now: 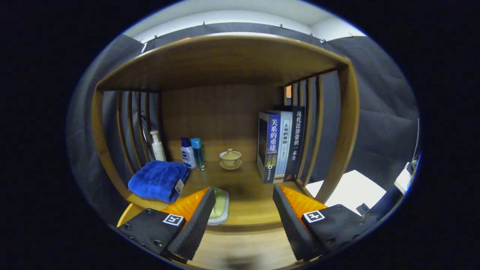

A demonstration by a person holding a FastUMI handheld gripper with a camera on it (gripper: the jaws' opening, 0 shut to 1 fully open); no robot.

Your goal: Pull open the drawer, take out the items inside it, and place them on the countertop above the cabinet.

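Observation:
My gripper (243, 191) is open, with its two black-padded fingers spread wide over the front edge of the wooden countertop (247, 180) and nothing between them. A pale green item in a white dish (220, 205) lies on the countertop near its front edge. It sits right beside the left fingertip, which hides part of it. Another wooden surface (243, 243) lies lower, under the fingers. I cannot tell whether it belongs to the drawer.
On the countertop sit a folded blue towel (159, 180), a white pump bottle (157, 146), two small bottles (191, 153), a lidded tea cup on a saucer (230, 159) and upright books (281, 144). Slatted side walls and a wooden top enclose the shelf.

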